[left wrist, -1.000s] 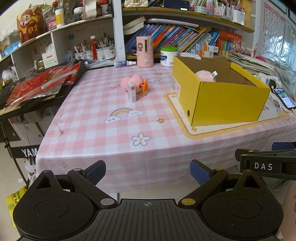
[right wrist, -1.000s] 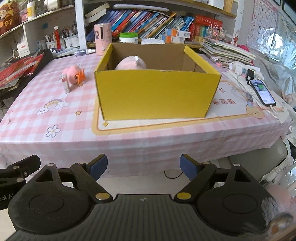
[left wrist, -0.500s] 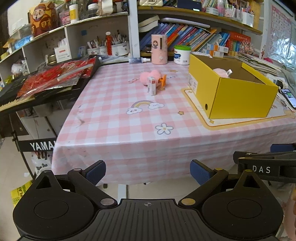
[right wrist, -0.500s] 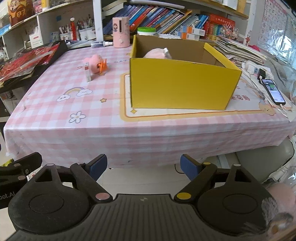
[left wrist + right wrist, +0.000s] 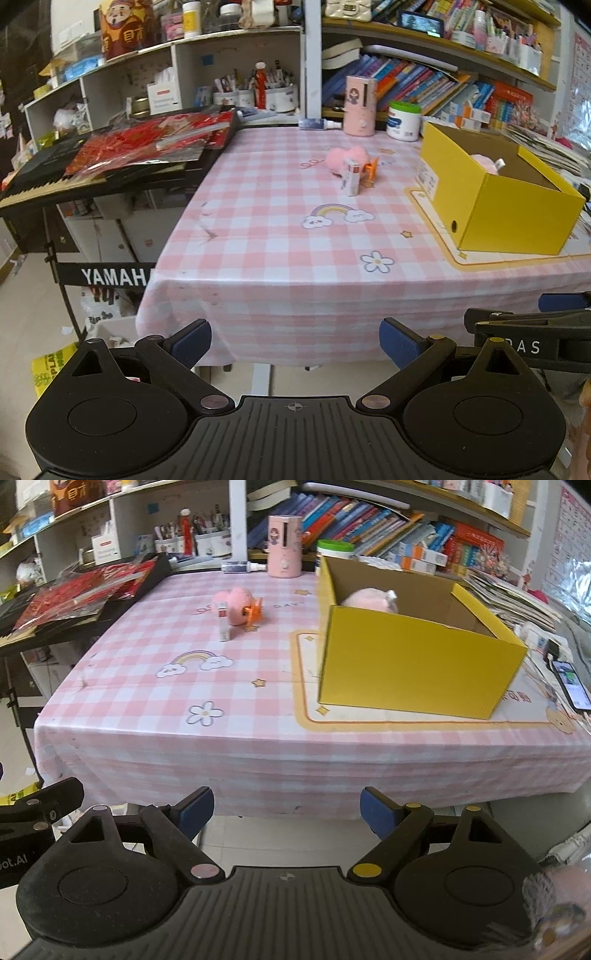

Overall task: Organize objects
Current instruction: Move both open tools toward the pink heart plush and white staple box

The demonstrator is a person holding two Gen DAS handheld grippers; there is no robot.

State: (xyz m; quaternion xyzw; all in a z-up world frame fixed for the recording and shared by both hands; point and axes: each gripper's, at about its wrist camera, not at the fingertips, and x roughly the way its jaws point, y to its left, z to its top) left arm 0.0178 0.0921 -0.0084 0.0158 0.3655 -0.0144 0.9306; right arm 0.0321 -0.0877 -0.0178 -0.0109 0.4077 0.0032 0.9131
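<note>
A yellow cardboard box (image 5: 517, 218) (image 5: 413, 672) stands open on the right of the pink checked table (image 5: 280, 236) (image 5: 140, 701), with a pink plush thing (image 5: 485, 162) (image 5: 369, 599) inside. Farther back lie a pink fluffy toy (image 5: 345, 158) (image 5: 236, 603) with an orange clip (image 5: 371, 170) (image 5: 255, 611) and a small upright white box (image 5: 351, 179) (image 5: 223, 624). My left gripper (image 5: 295, 341) and right gripper (image 5: 286, 814) are both open and empty, held off the table's near edge, below its top.
A Yamaha keyboard (image 5: 92, 173) covered with red packets stands left of the table. A pink canister (image 5: 359, 105), a white jar (image 5: 403, 120) and bookshelves line the back. A phone (image 5: 570, 683) lies at the far right edge.
Both grippers have pulled back and away from the table, and swung a little left; the table and box look smaller. Jaws stay open. Nothing on the table moved.
</note>
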